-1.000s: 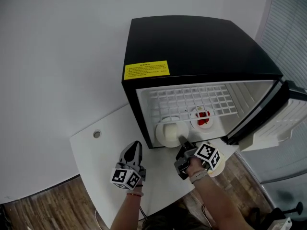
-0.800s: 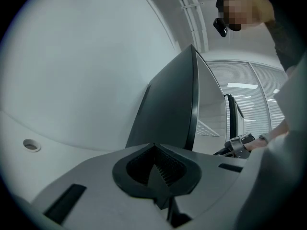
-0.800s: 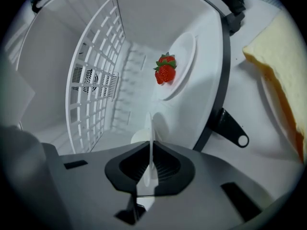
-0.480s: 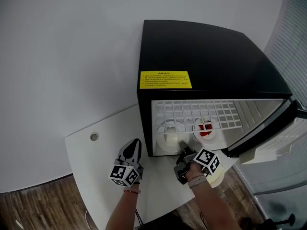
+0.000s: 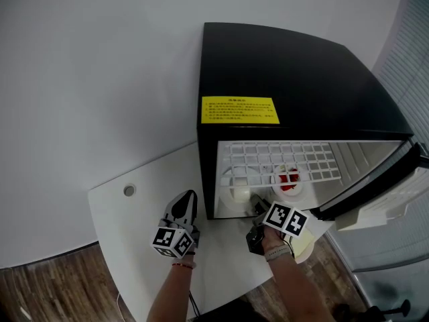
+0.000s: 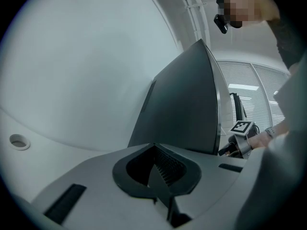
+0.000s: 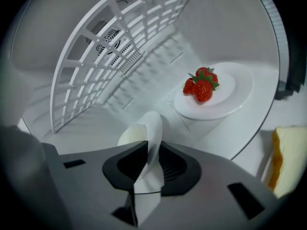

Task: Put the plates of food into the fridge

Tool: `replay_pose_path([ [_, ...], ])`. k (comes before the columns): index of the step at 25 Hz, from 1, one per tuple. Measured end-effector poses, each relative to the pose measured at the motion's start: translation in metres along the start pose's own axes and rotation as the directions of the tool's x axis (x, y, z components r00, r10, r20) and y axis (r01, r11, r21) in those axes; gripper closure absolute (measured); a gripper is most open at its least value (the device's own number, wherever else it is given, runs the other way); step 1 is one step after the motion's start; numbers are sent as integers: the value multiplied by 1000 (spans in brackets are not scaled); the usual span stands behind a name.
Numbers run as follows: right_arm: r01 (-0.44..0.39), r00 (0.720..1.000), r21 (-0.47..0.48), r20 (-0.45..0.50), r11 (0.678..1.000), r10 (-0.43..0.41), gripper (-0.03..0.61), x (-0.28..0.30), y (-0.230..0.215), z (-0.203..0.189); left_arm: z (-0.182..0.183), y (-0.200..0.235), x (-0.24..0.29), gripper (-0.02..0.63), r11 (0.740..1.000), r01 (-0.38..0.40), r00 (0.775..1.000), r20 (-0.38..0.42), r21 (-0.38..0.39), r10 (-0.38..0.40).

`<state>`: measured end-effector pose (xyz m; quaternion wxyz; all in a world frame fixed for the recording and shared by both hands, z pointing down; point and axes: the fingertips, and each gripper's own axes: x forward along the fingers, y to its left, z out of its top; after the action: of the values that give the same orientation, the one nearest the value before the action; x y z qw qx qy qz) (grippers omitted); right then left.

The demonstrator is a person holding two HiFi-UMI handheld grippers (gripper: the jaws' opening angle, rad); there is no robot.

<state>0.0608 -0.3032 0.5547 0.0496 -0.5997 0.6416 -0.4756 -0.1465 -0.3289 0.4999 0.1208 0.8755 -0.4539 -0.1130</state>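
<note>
**Two plates inside the open fridge (image 5: 288, 66)**

Right gripper (image 7: 148, 162) jaws have just been opening and stand loose around the rim of the near plate (image 7: 152, 123) on the fridge floor, beside the strawberry plate (image 7: 230, 102). Left gripper (image 6: 156, 169) hovers over the table (image 5: 127, 227), jaws pressed together, empty.

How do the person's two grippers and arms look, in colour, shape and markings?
The left gripper and the right gripper are grey, with black ribbed pads inside pointed tongs. Each carries a white cube with black square markers. No sleeves show; each wrist wears a band. The right tongs have just been opening, with a white plate rim between them.
</note>
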Motion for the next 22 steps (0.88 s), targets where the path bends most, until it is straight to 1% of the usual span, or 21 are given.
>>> replay_pose_path([
  [2,34,999,-94,-4,995,-34,515,1,-1,0,0,1,-1,606,1000,2,1000,2,-3,-2],
  [4,65,998,-182,3,981,-65,501,2,-2,1,1,1,-1,606,1000,4,1000,6,-8,-4],
  [7,92,996,-277,21,957,-90,491,2,-2,4,3,3,-3,606,1000,5,1000,11,-15,-5],
  [9,102,995,-299,19,949,-101,485,3,-3,7,3,3,-4,606,1000,5,1000,12,-16,-5],
  [12,121,992,-281,-3,952,-127,476,5,-9,6,3,5,-5,606,1000,6,1000,12,-20,-5],
  [16,129,990,-325,-7,937,-139,471,6,-10,6,3,4,-6,606,1000,9,1000,14,-28,-9],
  [22,131,991,-380,54,916,-120,466,3,-6,10,1,4,-6,606,999,15,1000,11,-33,-15],
])
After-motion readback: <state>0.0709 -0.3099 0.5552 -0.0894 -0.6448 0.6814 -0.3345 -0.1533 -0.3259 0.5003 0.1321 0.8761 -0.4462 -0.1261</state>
